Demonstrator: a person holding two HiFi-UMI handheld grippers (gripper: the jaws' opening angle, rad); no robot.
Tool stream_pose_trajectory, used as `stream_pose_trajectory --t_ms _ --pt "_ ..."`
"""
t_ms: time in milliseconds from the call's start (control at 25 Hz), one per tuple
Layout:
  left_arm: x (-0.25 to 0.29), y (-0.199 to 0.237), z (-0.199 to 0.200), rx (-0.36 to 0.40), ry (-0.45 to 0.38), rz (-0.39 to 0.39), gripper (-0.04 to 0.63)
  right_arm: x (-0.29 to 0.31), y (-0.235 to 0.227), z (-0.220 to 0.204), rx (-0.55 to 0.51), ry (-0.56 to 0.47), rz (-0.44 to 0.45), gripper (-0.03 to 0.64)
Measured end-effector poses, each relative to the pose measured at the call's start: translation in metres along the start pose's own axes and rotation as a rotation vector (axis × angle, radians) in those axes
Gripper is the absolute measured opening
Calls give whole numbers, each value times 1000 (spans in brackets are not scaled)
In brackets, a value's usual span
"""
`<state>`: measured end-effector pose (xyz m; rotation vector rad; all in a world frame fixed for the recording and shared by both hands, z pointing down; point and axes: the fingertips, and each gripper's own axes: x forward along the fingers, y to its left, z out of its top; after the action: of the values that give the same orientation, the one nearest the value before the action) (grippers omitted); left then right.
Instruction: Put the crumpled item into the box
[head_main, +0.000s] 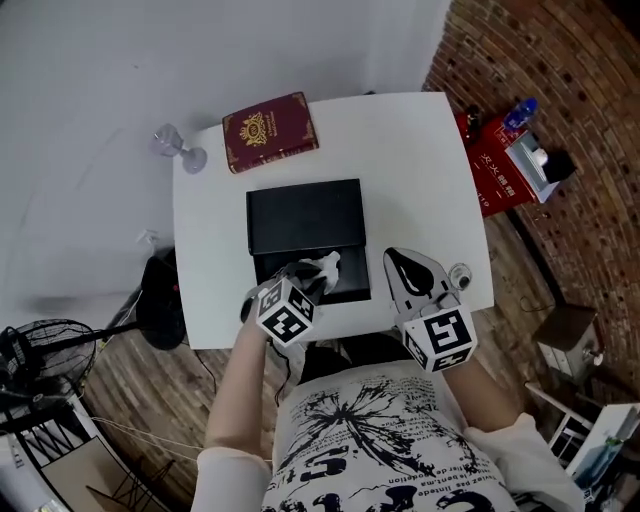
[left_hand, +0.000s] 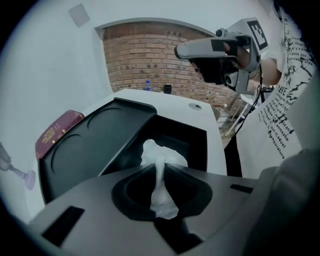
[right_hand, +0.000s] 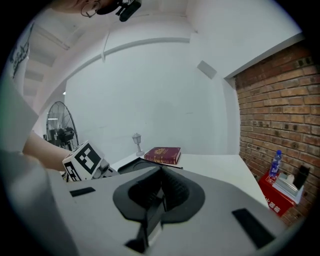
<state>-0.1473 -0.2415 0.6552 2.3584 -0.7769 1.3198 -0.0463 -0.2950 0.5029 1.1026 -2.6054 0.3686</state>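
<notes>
Left gripper holds crumpled tissue over the open black box

The left gripper (left_hand: 161, 169) has its jaws clamped on a crumpled white tissue (left_hand: 160, 152), which bulges out past the jaw tips and hangs just over the near part of the open black box (head_main: 352, 291). The box's lid (head_main: 305, 215) is raised on the far side. The box sits on a white table (head_main: 420, 160), with a dark red book (head_main: 270, 132) beyond it near the far edge. The right gripper (right_hand: 161, 171) hovers just to the right of the box, its jaws together with nothing between them.
</notes>
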Motion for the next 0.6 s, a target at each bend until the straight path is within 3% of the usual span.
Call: stream_pose_trajectory --t_ms 280,400,600 --pt "19 -12 -10 32 61 -90 86 -17 -4 -4 40 -5 -102 15" --pt "17 -10 -12 22 44 -106 100 -21 4 -3 41 -2 -131 15" --pt "1 -7 -13 -6 -18 -108 178 -30 17 3 28 -26 -175 15"
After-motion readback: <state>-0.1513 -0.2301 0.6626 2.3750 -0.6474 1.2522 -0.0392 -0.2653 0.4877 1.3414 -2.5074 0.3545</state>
